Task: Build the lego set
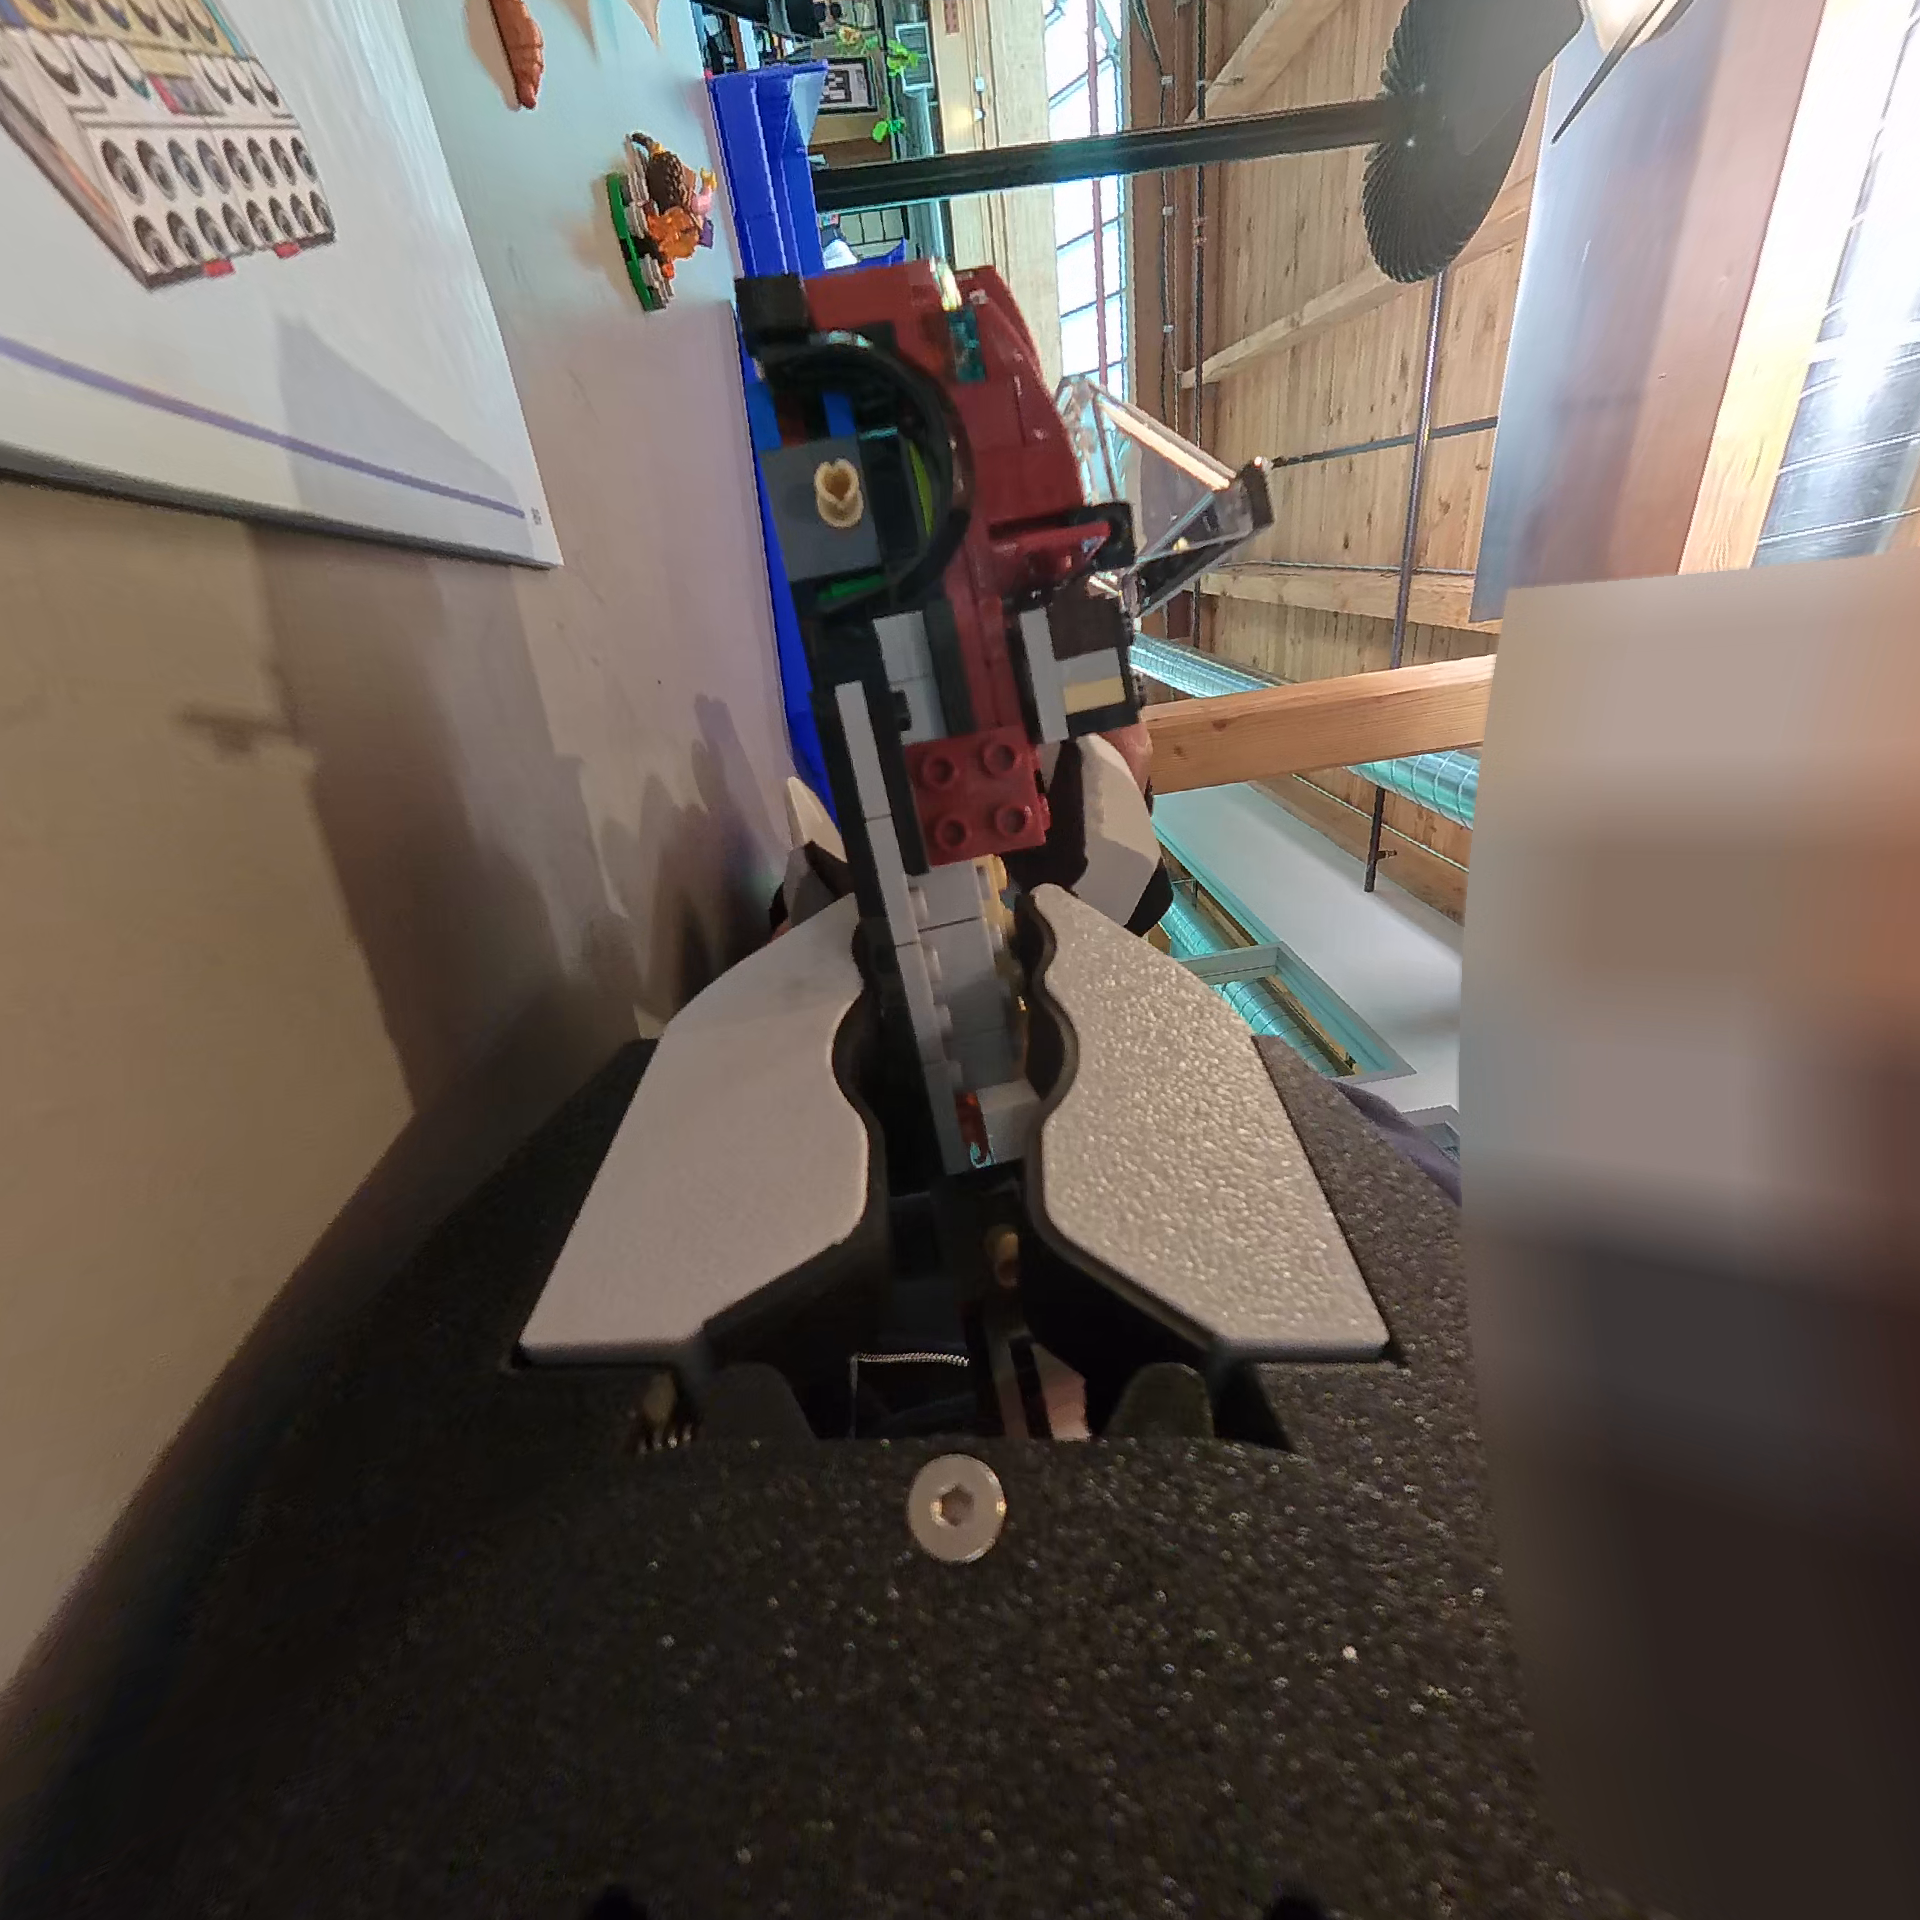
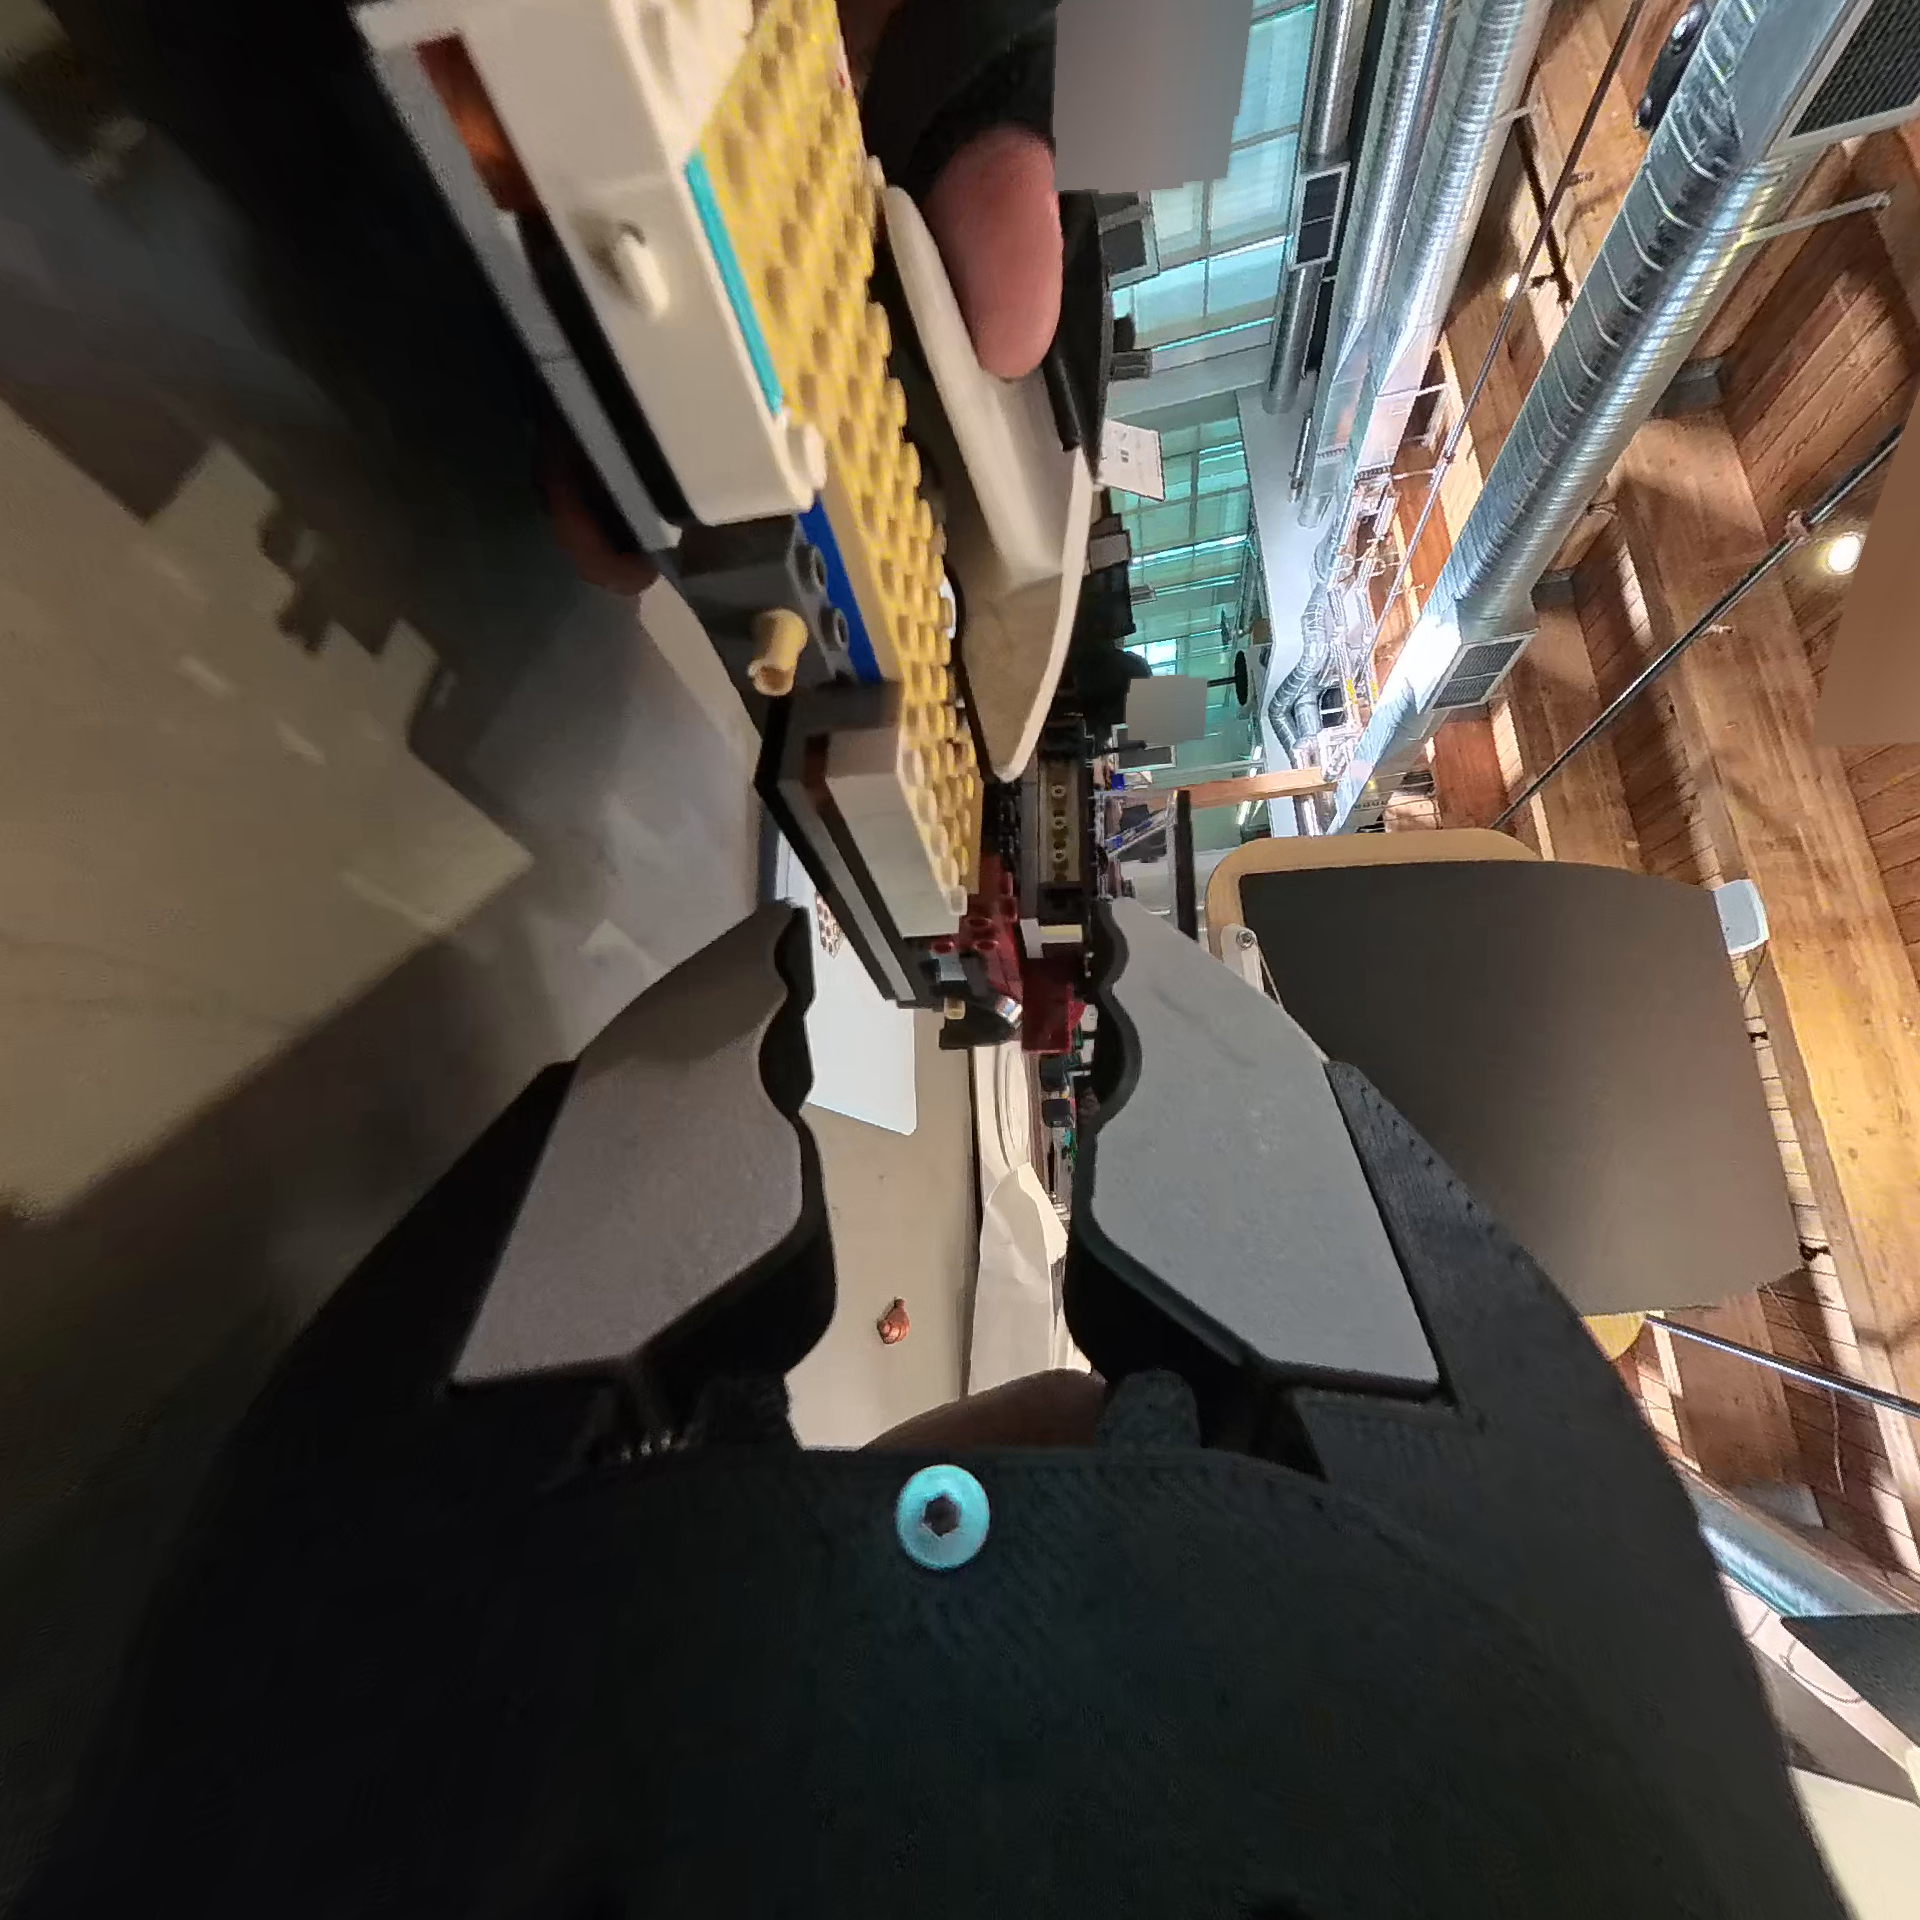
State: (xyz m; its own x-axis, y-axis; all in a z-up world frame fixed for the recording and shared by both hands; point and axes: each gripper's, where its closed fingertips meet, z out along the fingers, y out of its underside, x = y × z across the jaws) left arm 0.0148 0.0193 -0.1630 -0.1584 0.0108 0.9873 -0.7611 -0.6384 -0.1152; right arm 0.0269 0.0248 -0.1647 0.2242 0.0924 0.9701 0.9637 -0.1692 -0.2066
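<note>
Running lengthwise straight out from between the fingers of the left gripper (image 1: 940,935), the brick-built model (image 1: 914,540) has its long axis in line with the gripper's own axis: a narrow grey-and-black stem at the near end, a dark red body farther out. Both pads of that gripper press on the stem, one on each side, so the jaws are clenched on the model. The right gripper (image 2: 951,935) comes at the same model from its far end. Its jaws stand released and wide; the dark red tip (image 2: 1044,997) of the model lies between the fingertips, close against the right-hand pad, with plain space before the left-hand one. The left gripper is thus the one in contact. Counted: one model, two grippers, one open instruction booklet (image 1: 239,291) on the pale table (image 1: 623,623), one small brick figure (image 1: 665,218) beside a blue bin (image 1: 769,145).
</note>
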